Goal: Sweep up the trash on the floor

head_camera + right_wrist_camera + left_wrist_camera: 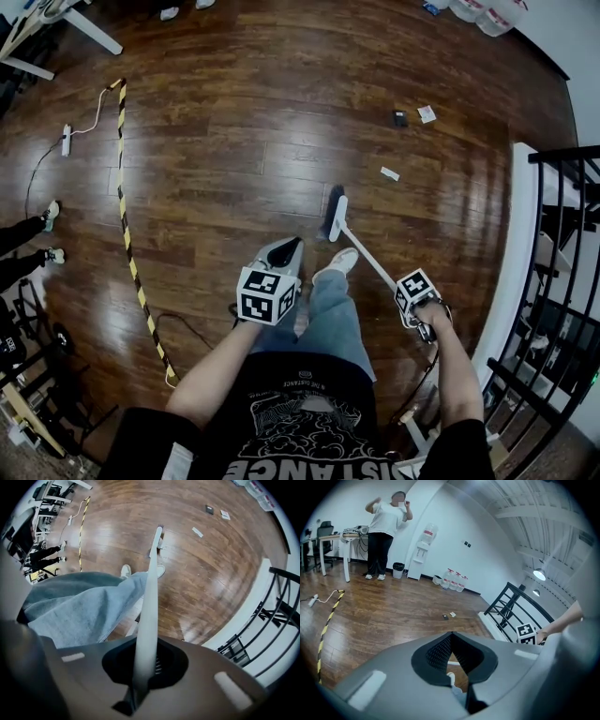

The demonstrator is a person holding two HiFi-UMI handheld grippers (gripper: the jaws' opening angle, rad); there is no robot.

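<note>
Trash scraps (pixel 389 173) lie on the floor (pixel 234 141) beyond the broom (pixel 335 217), its handle clamped in the right gripper (pixel 146 660), while the left gripper (pixel 289 247) is closed on nothing

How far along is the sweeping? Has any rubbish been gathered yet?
Barely begun. Nothing looks gathered: a white slip, a dark piece and a white card lie scattered on the floor ahead of the broom head. In hand: the right gripper is clamped on the broom handle. The left gripper is shut and empty, and no dustpan shows. All the sweeping and collecting is left.
</note>
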